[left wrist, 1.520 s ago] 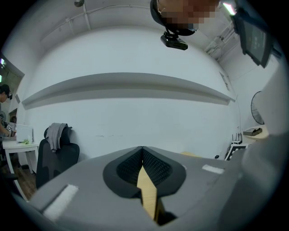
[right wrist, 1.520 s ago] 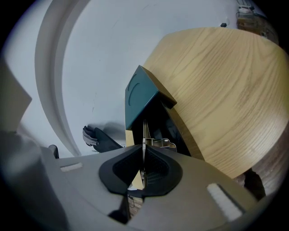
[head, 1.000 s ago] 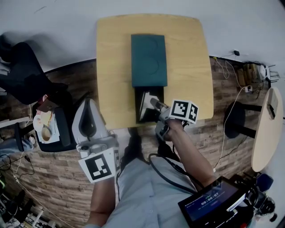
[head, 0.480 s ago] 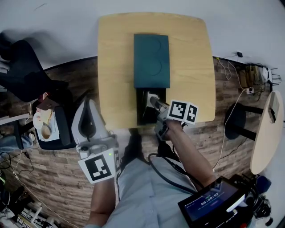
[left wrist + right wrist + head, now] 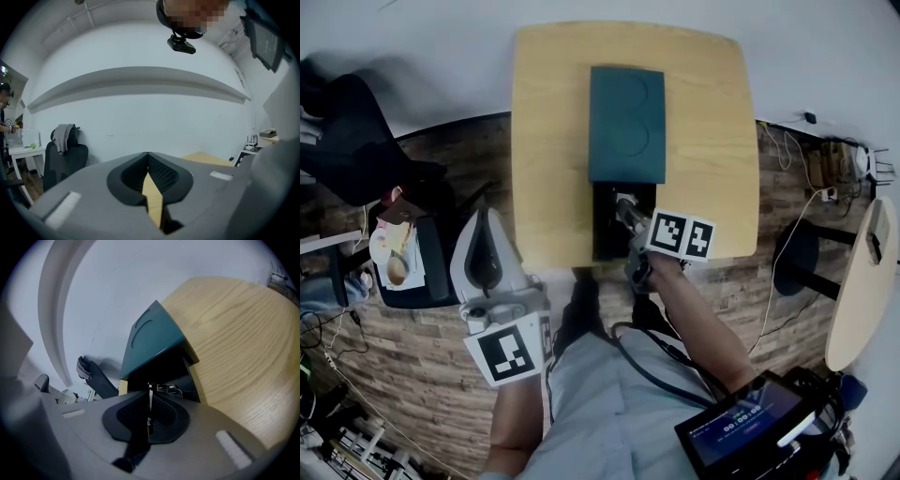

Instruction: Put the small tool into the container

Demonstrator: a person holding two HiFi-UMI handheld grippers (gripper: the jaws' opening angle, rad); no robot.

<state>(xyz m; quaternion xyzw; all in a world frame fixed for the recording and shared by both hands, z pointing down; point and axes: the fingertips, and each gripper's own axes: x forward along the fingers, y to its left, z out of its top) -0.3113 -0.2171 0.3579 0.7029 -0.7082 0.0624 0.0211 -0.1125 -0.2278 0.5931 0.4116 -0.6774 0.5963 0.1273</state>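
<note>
Light wooden surface (image 5: 553, 141) over brick-pattern floor (image 5: 422, 375), black office chair (image 5: 356, 150) off left, dark round stool (image 5: 794, 251) and second pale tabletop (image 5: 862, 291) off right, cables (image 5: 787, 145) near wall, lit screen (image 5: 745, 427) lower right.

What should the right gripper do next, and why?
Probably dip a little and open its jaws. The right gripper is shut on the thin tool, right at the mouth of the open black container, so letting go should drop it inside.
</note>
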